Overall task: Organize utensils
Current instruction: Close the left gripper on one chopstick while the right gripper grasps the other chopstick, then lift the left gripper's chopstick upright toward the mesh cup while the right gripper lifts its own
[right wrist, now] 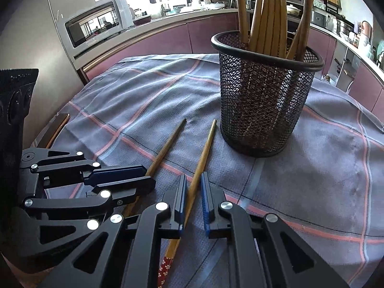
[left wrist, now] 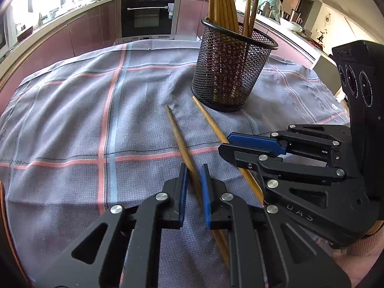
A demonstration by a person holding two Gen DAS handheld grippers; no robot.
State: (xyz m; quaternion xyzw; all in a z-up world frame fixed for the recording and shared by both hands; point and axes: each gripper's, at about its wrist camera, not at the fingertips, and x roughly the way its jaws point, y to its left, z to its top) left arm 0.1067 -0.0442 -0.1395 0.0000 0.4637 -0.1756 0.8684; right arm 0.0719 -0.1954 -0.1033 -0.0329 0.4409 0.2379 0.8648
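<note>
Wooden chopsticks are the things to organize: several stand already in the black mesh holder [left wrist: 234, 72], and two lie on the checked cloth [left wrist: 72, 120] that covers the surface, with their thin tips pointing to the holder. The left claw [left wrist: 193, 187] is released, with its blue pads on each side of the left chopstick [left wrist: 178, 139] and a small gap between. The right claw [right wrist: 194, 192] is released too, around the right chopstick [right wrist: 204, 153]. I judge that both are just before the pinch.

The risks, as I see them: a chopstick is thin and round, so it may roll away or turn when the pads meet it. The two claws are very near and could bump. During the lift, a long stick could hit the holder and tip it.
</note>
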